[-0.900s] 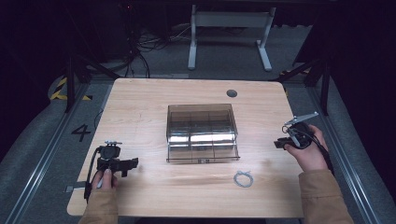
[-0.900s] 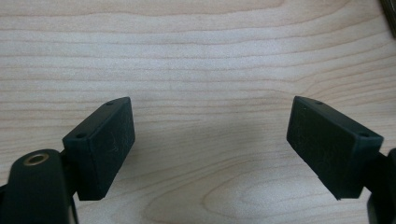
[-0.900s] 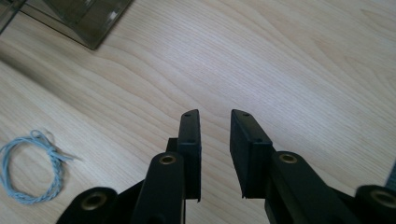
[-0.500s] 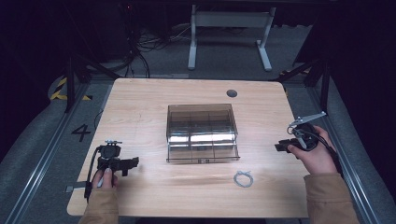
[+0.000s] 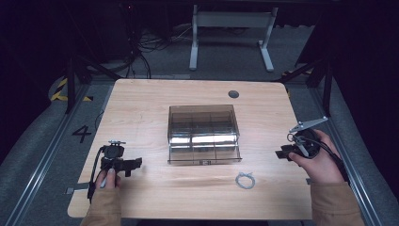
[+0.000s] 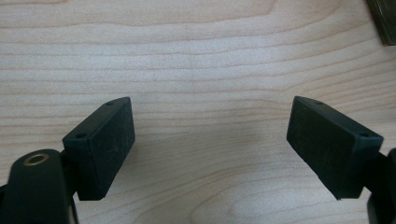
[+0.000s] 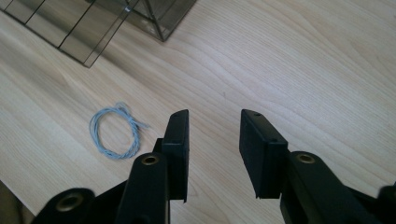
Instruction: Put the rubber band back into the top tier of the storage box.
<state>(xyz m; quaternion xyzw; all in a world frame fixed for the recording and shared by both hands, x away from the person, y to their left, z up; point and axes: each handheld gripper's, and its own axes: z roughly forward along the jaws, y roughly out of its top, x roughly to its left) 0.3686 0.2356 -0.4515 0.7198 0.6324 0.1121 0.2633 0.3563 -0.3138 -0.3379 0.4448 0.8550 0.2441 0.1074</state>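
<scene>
A smoky clear plastic box (image 5: 203, 134) with several compartments stands mid-table, its front flap folded down. A small coil of pale grey cord (image 5: 245, 180) lies on the wood in front of its right corner. My left gripper (image 5: 134, 163) rests near the front left of the table, pointing right. In the left gripper view the left gripper (image 6: 208, 105) has wide-open jaws over bare wood. My right gripper (image 5: 281, 153) is held at the right edge, pointing left. In the right gripper view the right gripper (image 7: 214, 115) is open with nothing between its jaws, and the cord (image 7: 114, 130) lies just to their left.
The wooden table (image 5: 141, 108) has a dark round grommet (image 5: 233, 93) at its back right. A box corner (image 6: 383, 21) shows at the top right of the left gripper view, and the box's flap (image 7: 74, 28) at the top left of the right gripper view. Dark floor and a metal stand lie beyond.
My right hand has drifted slightly toward the table's near edge with its gripper. The left gripper, the box and the cord have stayed put.
</scene>
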